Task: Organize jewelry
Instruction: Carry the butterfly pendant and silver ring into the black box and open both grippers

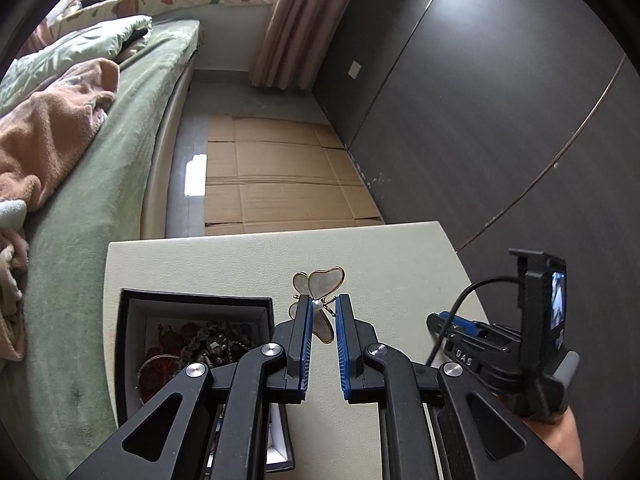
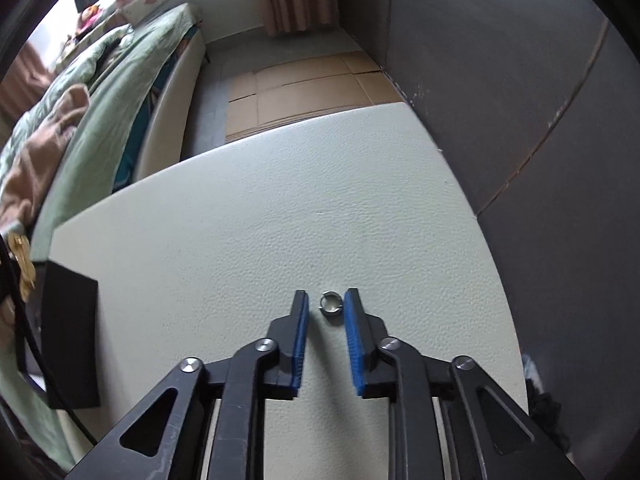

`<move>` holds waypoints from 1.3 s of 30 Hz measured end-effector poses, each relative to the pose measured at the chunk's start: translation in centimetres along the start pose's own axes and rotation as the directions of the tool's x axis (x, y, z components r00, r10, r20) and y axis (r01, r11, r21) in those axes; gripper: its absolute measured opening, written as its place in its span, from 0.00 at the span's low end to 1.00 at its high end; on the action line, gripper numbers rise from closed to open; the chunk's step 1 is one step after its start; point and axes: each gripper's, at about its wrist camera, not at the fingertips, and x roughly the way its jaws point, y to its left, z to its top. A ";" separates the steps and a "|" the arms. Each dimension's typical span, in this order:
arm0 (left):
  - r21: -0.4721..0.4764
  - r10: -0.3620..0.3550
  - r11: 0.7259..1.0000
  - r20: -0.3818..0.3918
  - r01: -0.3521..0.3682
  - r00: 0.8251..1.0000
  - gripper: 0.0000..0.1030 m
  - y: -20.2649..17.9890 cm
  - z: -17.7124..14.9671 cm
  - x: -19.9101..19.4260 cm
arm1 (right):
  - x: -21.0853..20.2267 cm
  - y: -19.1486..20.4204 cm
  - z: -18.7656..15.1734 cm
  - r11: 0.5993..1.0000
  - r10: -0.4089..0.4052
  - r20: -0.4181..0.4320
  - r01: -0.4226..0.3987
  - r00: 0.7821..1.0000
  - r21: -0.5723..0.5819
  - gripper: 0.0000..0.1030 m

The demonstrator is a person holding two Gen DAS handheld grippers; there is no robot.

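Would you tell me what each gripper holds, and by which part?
Neither grips anything: the butterfly brooch sits between the open left gripper; the ring between the open right gripper.

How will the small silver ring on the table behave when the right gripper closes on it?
The small silver ring lies flat on the table between the open fingers of the right gripper, so it probably will not roll. It looks like smooth, stiff metal and may slip on the pads. Being so small, it is likely light and could flick away.

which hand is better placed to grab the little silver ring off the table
Right. The right tongs already straddle the silver ring, jaws open on either side of it on the white table. The left tongs are around the butterfly brooch.
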 end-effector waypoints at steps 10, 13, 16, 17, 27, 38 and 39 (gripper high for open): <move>-0.038 0.020 0.999 0.037 -0.019 0.999 0.12 1.8 -0.8 -2.9 | -2.6 -1.6 -1.2 0.987 0.148 0.050 -0.151 0.988 0.054 0.13; -0.049 0.030 0.998 0.046 -0.028 0.998 0.12 2.4 -1.2 -3.9 | -4.2 -1.5 -1.7 0.976 0.207 0.078 -0.212 0.975 0.057 0.13; -0.057 0.045 0.997 0.047 -0.043 0.998 0.12 3.0 -1.6 -4.5 | -5.5 -0.8 -2.3 0.970 0.237 0.109 -0.242 0.965 0.034 0.13; -0.060 0.053 0.997 0.046 -0.050 0.998 0.12 3.2 -1.7 -4.6 | -6.0 -0.5 -2.7 0.970 0.239 0.119 -0.243 0.964 0.025 0.13; -0.112 0.049 0.993 0.030 -0.045 0.998 0.23 5.2 -2.3 -5.6 | -9.1 3.2 -3.9 0.945 0.328 0.194 -0.323 0.925 -0.058 0.13; -0.170 0.095 0.982 0.063 -0.084 0.993 0.77 7.0 -2.5 -7.3 | -10.9 9.1 -4.8 0.875 0.482 0.206 -0.458 0.851 -0.153 0.13; -0.174 0.099 0.981 0.060 -0.088 0.993 0.77 7.2 -2.5 -7.3 | -10.9 9.5 -4.8 0.870 0.491 0.203 -0.466 0.847 -0.159 0.13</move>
